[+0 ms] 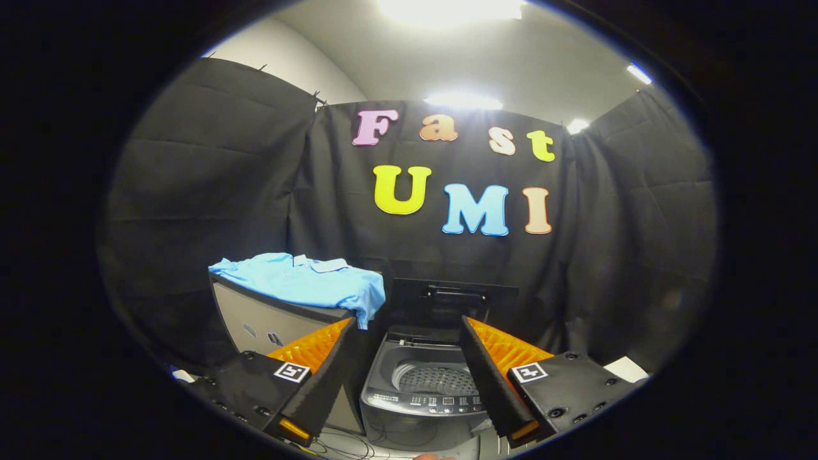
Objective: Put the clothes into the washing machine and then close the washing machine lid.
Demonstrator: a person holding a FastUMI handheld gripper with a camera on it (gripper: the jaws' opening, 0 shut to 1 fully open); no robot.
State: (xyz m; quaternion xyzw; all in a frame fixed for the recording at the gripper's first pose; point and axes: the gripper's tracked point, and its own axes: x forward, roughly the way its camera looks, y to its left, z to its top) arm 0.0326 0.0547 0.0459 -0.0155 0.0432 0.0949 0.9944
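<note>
gripper (409,335) is held high and back from the work, looking forward and slightly down at the booth; fingers spread wide, jaws open, nothing between them or touching them

left finger (326,377) and right finger (489,377) angle outward from each other, each with a small square black-and-white marker tag on its base

framed in the gap between the fingers, beyond the tips: small grey top-loading washing machine (425,390) with a round perforated metal drum (436,380) visible from above, drum looks empty as far as I can tell. row of buttons along the machine's front panel, too small to read

dark washing machine lid (454,297) stands raised upright behind the drum opening, against the black cloth wall

light blue polo shirt with a white collar (307,281) lies loosely folded on top of a grey box-shaped cabinet (268,322), just left of the machine and beyond the left finger; one corner of the shirt hangs over the cabinet's right edge, near the raised lid. shirt is well apart from both fingers, not in the drum

thin dark cables (348,447) lie on the floor in front of the machine, below the left finger

white sheet (626,368) sits off beyond the right finger
</note>
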